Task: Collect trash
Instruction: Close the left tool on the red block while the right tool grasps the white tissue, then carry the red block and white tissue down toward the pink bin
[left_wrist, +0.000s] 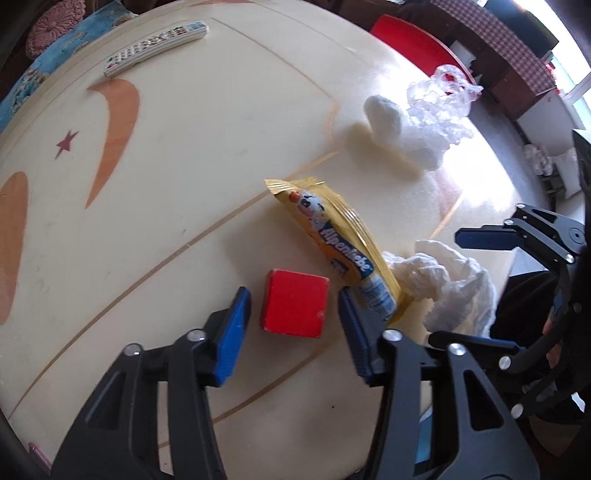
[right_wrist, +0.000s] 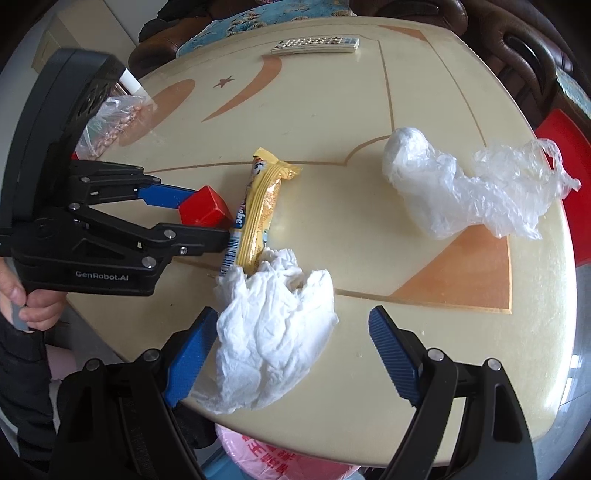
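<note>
My left gripper (left_wrist: 293, 306) is open, its blue fingers on either side of a red cube (left_wrist: 294, 308) on the cream table (left_wrist: 166, 184); it also shows in the right wrist view (right_wrist: 208, 214) around the cube (right_wrist: 204, 211). A yellow candy wrapper (left_wrist: 343, 247) lies just right of the cube, also seen from the right wrist (right_wrist: 260, 210). A crumpled white tissue (right_wrist: 269, 332) lies at the table's near edge. My right gripper (right_wrist: 291, 350) is open around the tissue, which also shows in the left wrist view (left_wrist: 450, 288).
A clear crumpled plastic bag (right_wrist: 469, 188) lies at the right of the table. A remote control (right_wrist: 316, 45) lies at the far edge. A bag of nuts (right_wrist: 114, 122) sits at the left. A pink bag (right_wrist: 280, 454) is below the table edge. A red stool (left_wrist: 417, 48) stands beyond.
</note>
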